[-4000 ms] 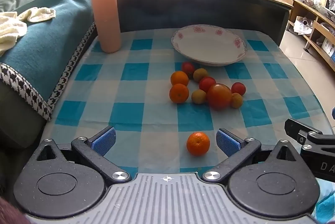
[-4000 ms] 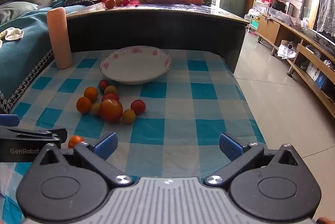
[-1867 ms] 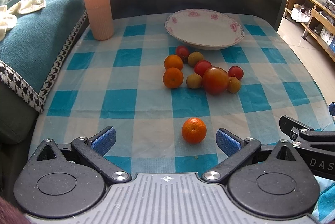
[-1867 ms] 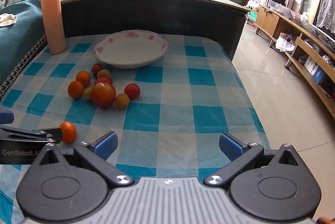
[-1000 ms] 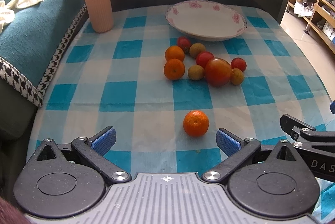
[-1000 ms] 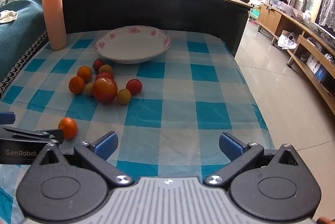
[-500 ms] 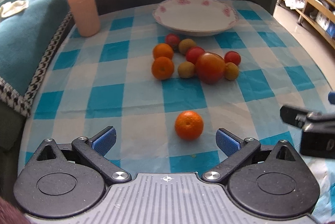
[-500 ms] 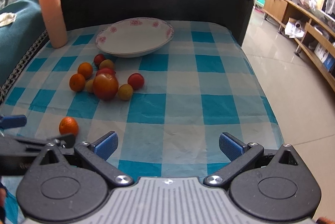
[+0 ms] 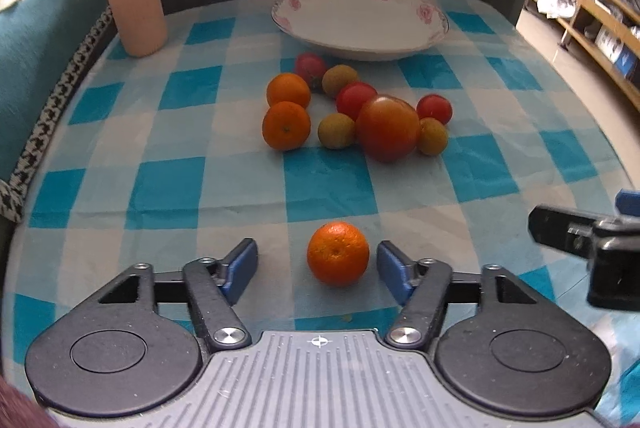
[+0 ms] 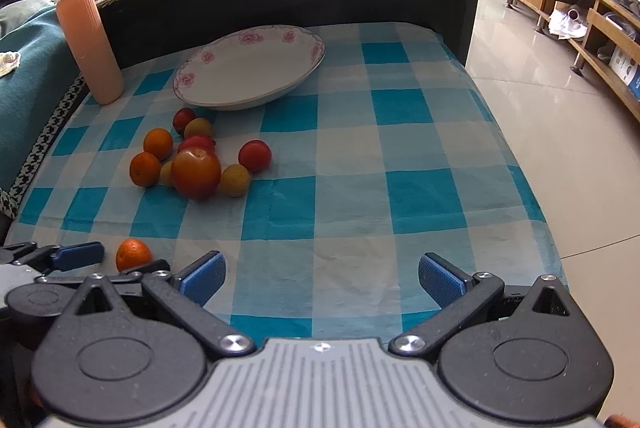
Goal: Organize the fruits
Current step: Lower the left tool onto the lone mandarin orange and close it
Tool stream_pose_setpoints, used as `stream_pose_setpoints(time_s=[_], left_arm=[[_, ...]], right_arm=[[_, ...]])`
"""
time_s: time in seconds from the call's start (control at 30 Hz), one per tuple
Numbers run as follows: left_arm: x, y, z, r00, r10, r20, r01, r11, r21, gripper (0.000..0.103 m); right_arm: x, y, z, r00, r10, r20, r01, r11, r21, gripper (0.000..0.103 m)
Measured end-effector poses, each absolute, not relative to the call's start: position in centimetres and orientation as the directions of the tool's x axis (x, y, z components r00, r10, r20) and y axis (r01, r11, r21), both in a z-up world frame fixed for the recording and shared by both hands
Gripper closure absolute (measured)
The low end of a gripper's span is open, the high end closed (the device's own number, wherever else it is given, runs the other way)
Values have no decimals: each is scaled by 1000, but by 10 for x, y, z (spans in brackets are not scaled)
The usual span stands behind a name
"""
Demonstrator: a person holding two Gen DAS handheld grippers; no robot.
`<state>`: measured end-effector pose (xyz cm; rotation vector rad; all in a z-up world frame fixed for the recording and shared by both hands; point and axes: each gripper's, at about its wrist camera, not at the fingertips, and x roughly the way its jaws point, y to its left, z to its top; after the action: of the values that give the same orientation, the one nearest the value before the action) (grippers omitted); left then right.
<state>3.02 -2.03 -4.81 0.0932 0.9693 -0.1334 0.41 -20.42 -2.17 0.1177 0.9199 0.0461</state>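
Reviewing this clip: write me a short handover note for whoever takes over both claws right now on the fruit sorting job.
Left claw: jaws closing around the lone orange; pads not yet touching it, gaps on both sides.
Right claw: open, empty, over bare checked cloth.
Things: floral plate at the far end holds nothing. The fruit cluster lies on the cloth just in front of the plate: two oranges, a large tomato, small red and yellowish fruits.
Done: nothing sorted yet.
Left: finish the grip on the lone orange, probably move it to the plate, then handle the cluster.
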Motion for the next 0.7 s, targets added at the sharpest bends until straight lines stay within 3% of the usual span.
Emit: stream_pose_setpoints(time_s=[0.13, 0.3, 0.5, 0.63, 0.7], left_arm=[[29, -20, -48, 559, -74, -826, 148, 989, 12, 37], [29, -23, -51, 534, -93, -840, 170, 985, 0, 16], [28, -22, -53, 527, -90, -845, 168, 986, 0, 12], [23, -25, -58, 527, -105, -843, 216, 976, 13, 0], [22, -25, -58, 523, -105, -846, 215, 976, 12, 0]], right_arm=[[6, -204, -24, 595, 101, -797, 11, 991, 133, 0], [7, -204, -24, 590, 112, -800, 11, 989, 147, 0], [8, -206, -24, 589, 116, -800, 18, 987, 157, 0], [8, -208, -22, 591, 124, -797, 19, 986, 168, 0], [7, -208, -21, 594, 128, -794, 17, 985, 171, 0]])
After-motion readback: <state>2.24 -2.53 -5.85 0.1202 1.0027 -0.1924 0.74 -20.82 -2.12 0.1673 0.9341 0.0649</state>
